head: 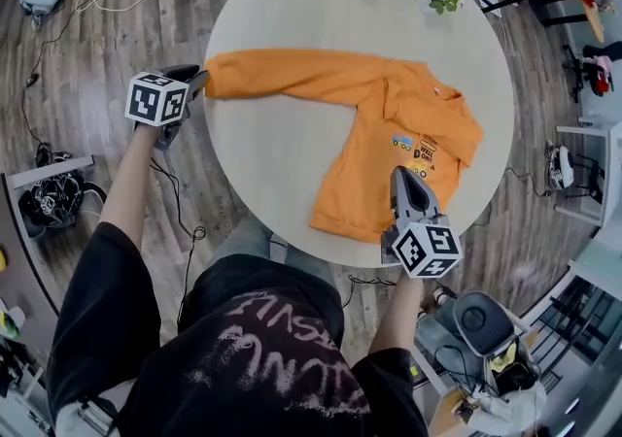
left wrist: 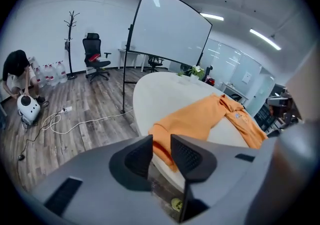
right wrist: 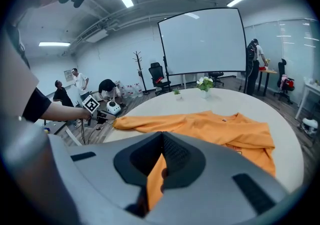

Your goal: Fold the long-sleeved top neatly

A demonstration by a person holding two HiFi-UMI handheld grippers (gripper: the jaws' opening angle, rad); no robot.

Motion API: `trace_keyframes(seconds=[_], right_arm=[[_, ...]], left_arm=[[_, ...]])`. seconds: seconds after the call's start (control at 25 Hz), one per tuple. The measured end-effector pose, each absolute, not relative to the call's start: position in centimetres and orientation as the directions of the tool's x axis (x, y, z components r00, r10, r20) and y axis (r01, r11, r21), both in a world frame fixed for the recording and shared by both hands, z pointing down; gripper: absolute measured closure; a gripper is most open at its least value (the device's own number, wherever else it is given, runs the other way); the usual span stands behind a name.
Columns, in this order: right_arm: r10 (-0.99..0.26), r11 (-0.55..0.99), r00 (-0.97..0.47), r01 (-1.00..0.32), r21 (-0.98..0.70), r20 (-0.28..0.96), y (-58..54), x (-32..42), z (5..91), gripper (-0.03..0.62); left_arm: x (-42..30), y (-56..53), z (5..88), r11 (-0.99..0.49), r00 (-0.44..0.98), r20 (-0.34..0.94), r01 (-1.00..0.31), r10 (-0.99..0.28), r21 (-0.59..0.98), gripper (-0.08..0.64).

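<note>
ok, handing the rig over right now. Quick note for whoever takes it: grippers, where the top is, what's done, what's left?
Left gripper: open, jaws apart just short of the sleeve cuff at the table's left edge, not gripping it.
Right gripper: shut on the hem of the orange top at the near edge.
The top lies print-up on the round table, one sleeve stretched out to the left.
Done: top laid out; no fold visible in that sleeve or the body.
Left: grip the cuff, fold the sleeve in, then fold the body.
</note>
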State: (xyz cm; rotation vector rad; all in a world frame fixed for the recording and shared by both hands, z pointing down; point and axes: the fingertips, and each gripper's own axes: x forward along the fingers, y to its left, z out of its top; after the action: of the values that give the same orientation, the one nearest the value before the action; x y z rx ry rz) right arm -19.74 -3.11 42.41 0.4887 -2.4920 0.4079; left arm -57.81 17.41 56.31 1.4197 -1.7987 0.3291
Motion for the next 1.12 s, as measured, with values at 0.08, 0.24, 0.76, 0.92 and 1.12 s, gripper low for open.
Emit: trace_keyframes(seconds=[0.08, 0.24, 0.76, 0.92, 1.12], right_arm=[[-0.243, 0.891, -0.776, -0.416, -0.182, 0.583, -3.1, -20.1, 42.6, 0.588], [-0.231, 0.895, -0.775, -0.406, -0.184, 0.588, -3.2, -20.6, 42.9, 0.588], [-0.227, 0.894, -0.78, -0.404, -0.193, 0.584, -5.1, -18.9, 43.7, 0.588], [-0.228, 0.892, -0.79, -0.404, -0.203, 0.569, -6.9, -17.0, 43.8, 0.588], [-0.213, 0.891, -0.813, -0.389, -0.234, 0.542, -10.2, -13.4, 44.6, 0.588]], left_arm=[[-56.7, 17.3, 57.2, 0.323, -0.023, 0.726, -0.905, -0.687, 0.277, 0.404], [-55.1, 17.5, 59.1, 0.31, 0.003, 0.757, -0.911, -0.653, 0.271, 0.399], [-59.6, 17.0, 55.2, 0.38, -0.14, 0.733, -0.909, -0.665, 0.172, 0.528], [-60.3, 16.3, 52.3, 0.403, -0.21, 0.726, -0.91, -0.655, 0.1, 0.528], [-57.6, 13.9, 48.6, 0.428, -0.321, 0.724, -0.903, -0.611, -0.039, 0.532]])
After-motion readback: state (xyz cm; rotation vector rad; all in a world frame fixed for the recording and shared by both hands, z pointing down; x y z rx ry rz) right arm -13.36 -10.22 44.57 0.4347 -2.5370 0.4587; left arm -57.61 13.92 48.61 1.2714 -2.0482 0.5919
